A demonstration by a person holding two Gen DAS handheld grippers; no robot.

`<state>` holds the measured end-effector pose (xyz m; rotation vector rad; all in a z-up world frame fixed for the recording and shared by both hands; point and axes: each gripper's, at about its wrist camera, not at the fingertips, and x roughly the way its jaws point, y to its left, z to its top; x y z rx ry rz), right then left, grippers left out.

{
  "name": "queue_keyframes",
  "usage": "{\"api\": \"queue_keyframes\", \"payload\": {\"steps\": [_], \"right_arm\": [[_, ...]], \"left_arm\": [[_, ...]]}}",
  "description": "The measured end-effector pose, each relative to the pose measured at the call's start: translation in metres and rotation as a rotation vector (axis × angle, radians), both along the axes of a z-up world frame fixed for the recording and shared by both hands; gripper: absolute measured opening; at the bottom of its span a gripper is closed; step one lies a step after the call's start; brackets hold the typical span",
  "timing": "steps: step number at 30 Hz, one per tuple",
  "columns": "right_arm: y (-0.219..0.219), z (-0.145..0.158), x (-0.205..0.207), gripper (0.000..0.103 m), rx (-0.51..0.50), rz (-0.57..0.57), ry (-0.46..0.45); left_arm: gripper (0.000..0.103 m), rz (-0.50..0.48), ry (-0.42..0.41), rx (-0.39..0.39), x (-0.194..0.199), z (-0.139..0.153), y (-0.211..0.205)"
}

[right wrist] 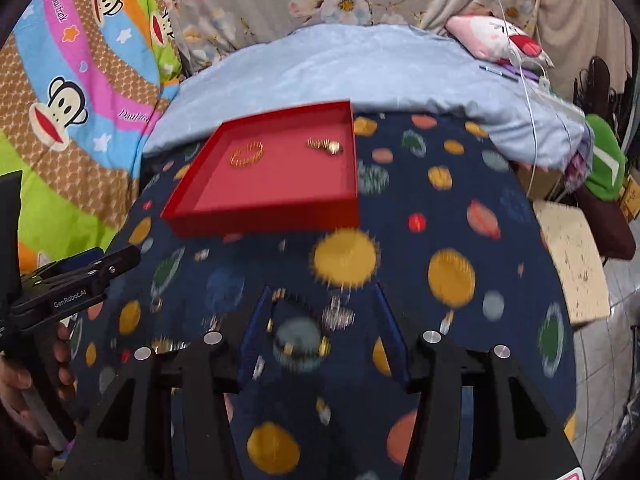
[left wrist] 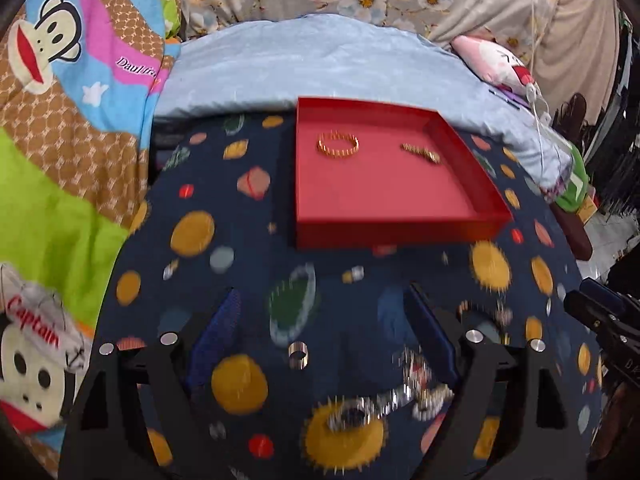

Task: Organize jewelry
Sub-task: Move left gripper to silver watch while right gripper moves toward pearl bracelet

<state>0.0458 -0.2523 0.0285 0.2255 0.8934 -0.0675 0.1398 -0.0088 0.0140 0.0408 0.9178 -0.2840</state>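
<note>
A red tray [left wrist: 400,204] [right wrist: 272,192] lies on a dark blue planet-print cloth and holds a gold bracelet [left wrist: 338,145] [right wrist: 247,154] and a gold watch [left wrist: 420,153] [right wrist: 326,146]. My left gripper [left wrist: 324,320] is open over the cloth in front of the tray. A small silver ring [left wrist: 298,355] lies between its fingers, and a silver chain [left wrist: 384,400] lies lower right of the ring. My right gripper [right wrist: 320,312] is open too. A black beaded bracelet [right wrist: 298,332] lies between its blue pads, untouched, with a blurred silver piece [right wrist: 338,316] beside it.
A light blue blanket [left wrist: 320,60] bunches behind the tray. A cartoon monkey quilt [left wrist: 60,120] covers the left side, with a pink plush [right wrist: 496,36] and a white cable [right wrist: 528,80] at the back right. A beige speckled board [right wrist: 572,256] stands off the cloth's right edge.
</note>
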Motion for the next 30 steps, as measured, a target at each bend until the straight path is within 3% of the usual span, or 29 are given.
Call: {"api": "queue_keyframes", "payload": {"steps": [6,13,18,24,30], "right_arm": [[0.015,-0.024,-0.042,0.051,0.046,-0.004,0.055],[0.029,-0.039,-0.067,0.051,0.039,0.015,0.089],[0.037,-0.042,-0.074,0.051,0.035,0.036,0.099],[0.043,-0.044,-0.076,0.051,0.039,0.046,0.106],[0.043,-0.047,-0.073,0.051,0.052,0.045,0.115]], "left_arm": [[0.081,-0.034,0.027,0.025,-0.054,-0.017,0.001],[0.081,-0.022,0.063,0.033,-0.085,-0.04,0.005],[0.08,-0.007,0.042,0.063,-0.092,-0.051,0.007],[0.073,0.015,0.054,0.03,-0.085,-0.061,0.019],[0.071,-0.082,-0.024,0.03,-0.077,-0.063,0.008]]}}
